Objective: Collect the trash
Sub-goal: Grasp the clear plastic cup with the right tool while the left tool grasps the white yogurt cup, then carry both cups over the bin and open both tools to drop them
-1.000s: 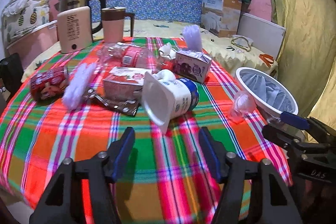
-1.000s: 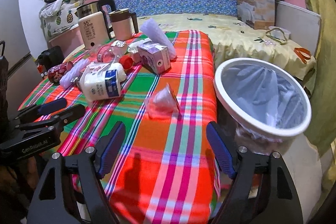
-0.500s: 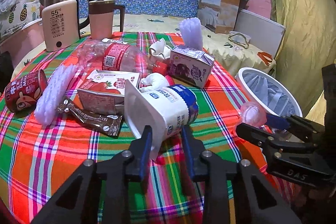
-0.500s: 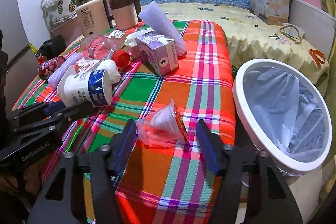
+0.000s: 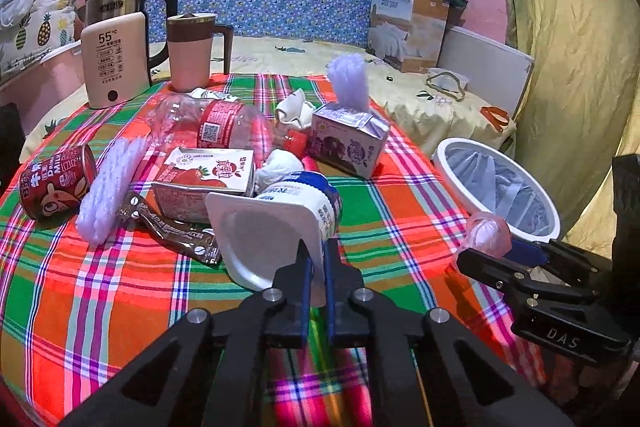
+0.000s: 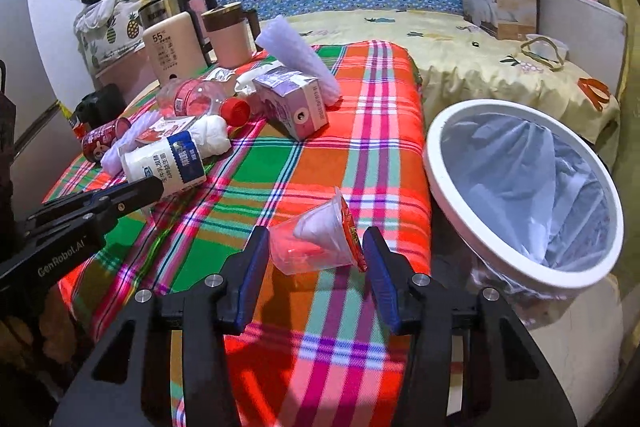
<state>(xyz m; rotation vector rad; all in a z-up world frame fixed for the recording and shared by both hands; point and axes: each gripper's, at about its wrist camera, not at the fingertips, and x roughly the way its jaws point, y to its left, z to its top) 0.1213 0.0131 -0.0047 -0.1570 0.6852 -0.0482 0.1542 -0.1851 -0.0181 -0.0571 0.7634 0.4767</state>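
Left wrist view: the left hand-held gripper is pinched nearly closed on the square rim of the white yogurt tub, which lies on its side at the centre of the plaid table, with the strawberry milk carton just beyond at 11 o'clock. Right wrist view: the right hand-held gripper is half open, its blue fingers either side of the clear plastic cup lying tipped on the table; whether they touch it I cannot tell, and the lined white bin stands at 2 o'clock.
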